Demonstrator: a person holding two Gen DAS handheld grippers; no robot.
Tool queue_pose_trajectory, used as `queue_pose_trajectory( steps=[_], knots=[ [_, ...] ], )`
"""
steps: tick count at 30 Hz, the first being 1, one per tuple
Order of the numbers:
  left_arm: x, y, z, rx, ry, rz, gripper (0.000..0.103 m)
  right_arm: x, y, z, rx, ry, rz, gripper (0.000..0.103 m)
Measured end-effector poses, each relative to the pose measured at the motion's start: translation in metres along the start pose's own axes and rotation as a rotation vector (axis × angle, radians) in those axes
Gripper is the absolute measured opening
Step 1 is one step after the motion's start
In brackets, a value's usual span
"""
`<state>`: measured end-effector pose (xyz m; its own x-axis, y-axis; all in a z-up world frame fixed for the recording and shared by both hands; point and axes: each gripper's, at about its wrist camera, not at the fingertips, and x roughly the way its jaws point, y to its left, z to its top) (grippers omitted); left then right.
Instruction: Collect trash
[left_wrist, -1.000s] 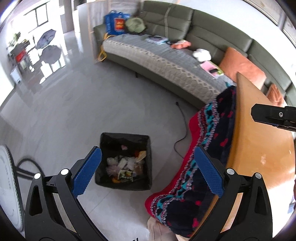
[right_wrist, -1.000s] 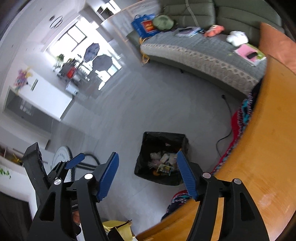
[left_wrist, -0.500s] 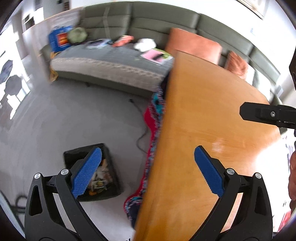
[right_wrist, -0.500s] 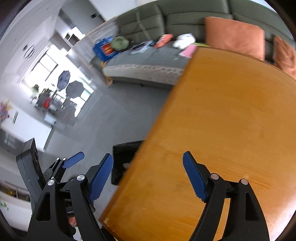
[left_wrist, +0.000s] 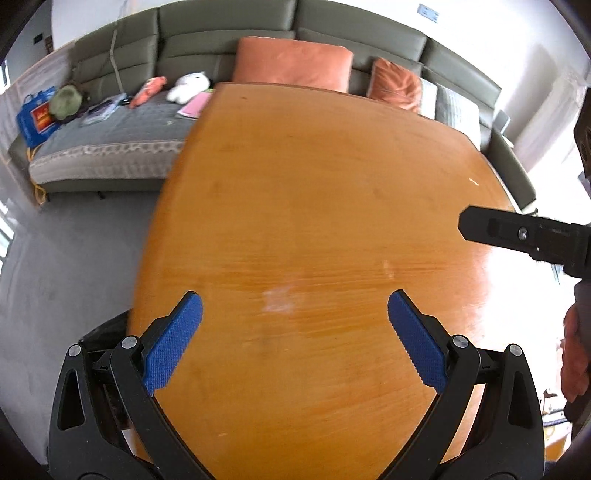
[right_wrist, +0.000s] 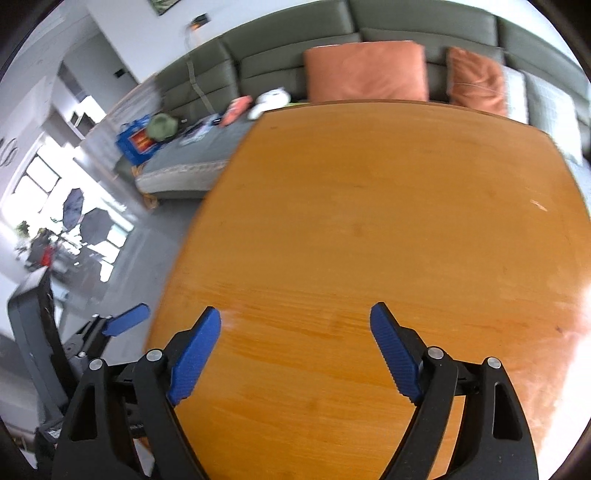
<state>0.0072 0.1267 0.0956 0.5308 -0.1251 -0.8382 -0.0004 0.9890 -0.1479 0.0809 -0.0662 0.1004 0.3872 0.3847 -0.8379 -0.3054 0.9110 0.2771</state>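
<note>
Left wrist view: left hand-held gripper (left_wrist: 294, 338) with black arms and blue ribbed pads, spread wide and empty, hanging over the glossy orange-brown wooden desk (left_wrist: 325, 192). Bare wood between the pads, with only a pale smudge (left_wrist: 277, 298) just above their level. At 8 o'clock, a dark corner of the black trash bin (left_wrist: 105, 332) peeking from under the desk's left edge, behind the left finger; contents not visible. At 3 o'clock, the black body of the right hand-held gripper (left_wrist: 524, 236) reaching in from the frame edge, jaws out of sight here, with part of a person's hand (left_wrist: 576, 354) below it at 4 o'clock. At 12 o'clock, beyond the desk, a grey-green sectional sofa (left_wrist: 155, 59) with two orange cushions (left_wrist: 291, 61); at 10 o'clock a white plush toy (left_wrist: 190, 85) and a blue shopping bag (left_wrist: 37, 116) on the sofa's grey cover.

Right wrist view: right hand-held gripper (right_wrist: 295, 354), jaws opening and already wide, empty, above the same desk (right_wrist: 388, 221). At 8 o'clock, one blue pad of the left hand-held gripper (right_wrist: 127, 319) beside the desk's edge. Trash bin not visible in this view. Small pale fleck (right_wrist: 538, 205) on the wood at 2 o'clock. Sofa (right_wrist: 280, 55) and orange cushions (right_wrist: 365, 70) across the top; bright windows and folded umbrellas (right_wrist: 75, 206) at 9 o'clock.
</note>
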Motion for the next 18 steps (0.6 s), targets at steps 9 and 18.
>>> queue_pose_trajectory(
  steps=[9, 18],
  knots=[
    [0.041, -0.055, -0.006, 0.024, 0.019, -0.008, 0.097, 0.002, -0.077, -0.038, 0.069, -0.043, -0.146, 0.086],
    [0.070, -0.086, -0.030, 0.118, 0.029, -0.012, 0.097, 0.010, -0.127, -0.093, 0.135, -0.088, -0.214, 0.086]
  ],
)
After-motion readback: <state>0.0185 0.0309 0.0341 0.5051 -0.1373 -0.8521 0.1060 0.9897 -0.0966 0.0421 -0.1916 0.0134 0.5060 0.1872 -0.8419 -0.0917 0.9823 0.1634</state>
